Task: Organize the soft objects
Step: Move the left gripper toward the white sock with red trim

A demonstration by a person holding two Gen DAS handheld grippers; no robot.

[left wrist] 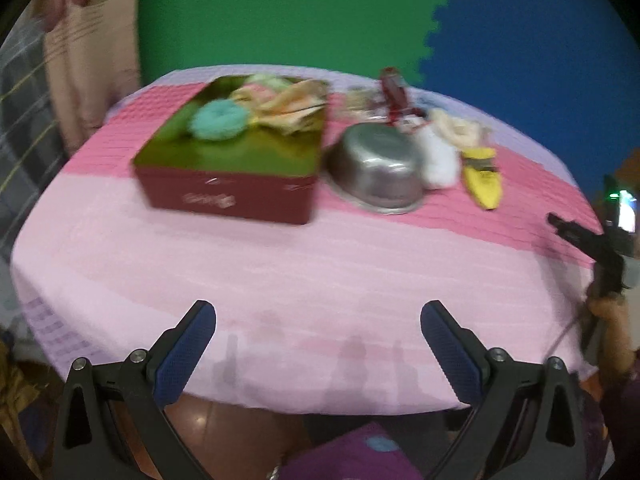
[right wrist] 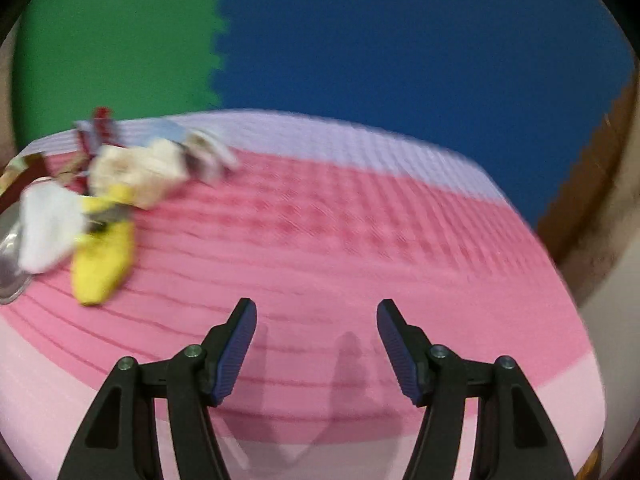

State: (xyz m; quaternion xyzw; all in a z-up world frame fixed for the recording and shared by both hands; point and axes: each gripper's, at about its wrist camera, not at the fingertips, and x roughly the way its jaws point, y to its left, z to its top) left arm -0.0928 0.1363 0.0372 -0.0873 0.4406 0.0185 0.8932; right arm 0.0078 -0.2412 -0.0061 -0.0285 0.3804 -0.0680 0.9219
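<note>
Here the left gripper (left wrist: 318, 344) and the right gripper (right wrist: 316, 344) both stand spread apart, holding nothing, at the bottom of their frames above the pink tablecloth (left wrist: 280, 280). In the upper left of the left view, the red tin (left wrist: 224, 184) holds a teal fluffy object (left wrist: 218, 122) and crumpled cloths (left wrist: 284, 108). Right of it lies an overturned steel bowl (left wrist: 376, 172), then a white soft item (left wrist: 440, 160), perhaps a sock, touching a yellow object (left wrist: 484, 184).

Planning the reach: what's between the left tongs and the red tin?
Only bare pink tablecloth between the left tongs and red tin, per the left wrist view.
</note>
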